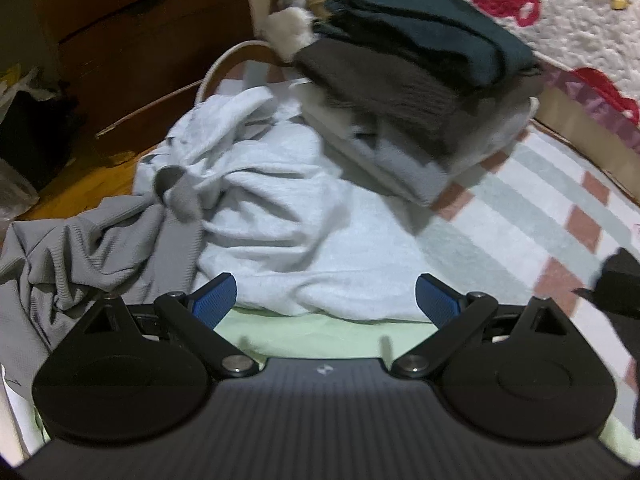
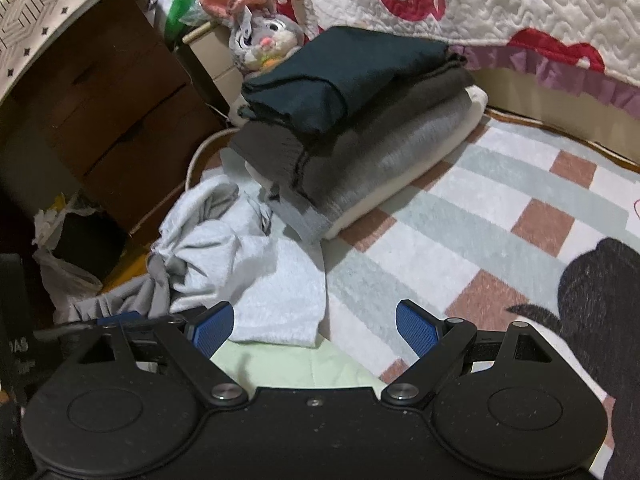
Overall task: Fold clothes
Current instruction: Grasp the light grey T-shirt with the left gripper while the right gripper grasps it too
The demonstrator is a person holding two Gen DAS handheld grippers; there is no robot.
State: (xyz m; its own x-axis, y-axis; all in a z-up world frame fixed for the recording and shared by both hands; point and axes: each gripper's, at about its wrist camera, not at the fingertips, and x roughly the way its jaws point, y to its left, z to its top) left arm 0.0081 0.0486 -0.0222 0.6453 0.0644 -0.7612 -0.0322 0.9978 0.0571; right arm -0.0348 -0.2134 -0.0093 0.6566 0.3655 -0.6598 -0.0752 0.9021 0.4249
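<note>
Pale grey cotton, a crumpled sweatshirt point(image 1: 280, 216), lies unfolded on the bed just beyond the left tongs point(image 1: 326, 300). Those tongs are spread wide with blue pads point(image 1: 214, 298) and hold nothing. A darker grey ribbed garment point(image 1: 80, 256) is bunched to the left of the sweatshirt, touching it and spilling toward the bed's edge. Under the near hem of the sweatshirt a strip of light green cloth point(image 1: 320, 334) shows.

Farther back sits a stack of folded clothes point(image 2: 352, 120): dark teal on top, brown and grey layers below, a cream layer at the bottom. A plush rabbit point(image 2: 260, 36) leans just behind the stack, on its left. The bed's cover point(image 2: 500, 216) is checked in white, pale green and pink.

From the right wrist, the right tongs point(image 2: 314, 326) are likewise spread and empty, hovering over the sweatshirt's right edge and the green cloth. A black cloth point(image 2: 600, 300) lies at the near right. A white quilt point(image 2: 520, 8) with red figures hangs at the far side. A brown dresser point(image 2: 104, 120) stands at the far left, off the bed.
</note>
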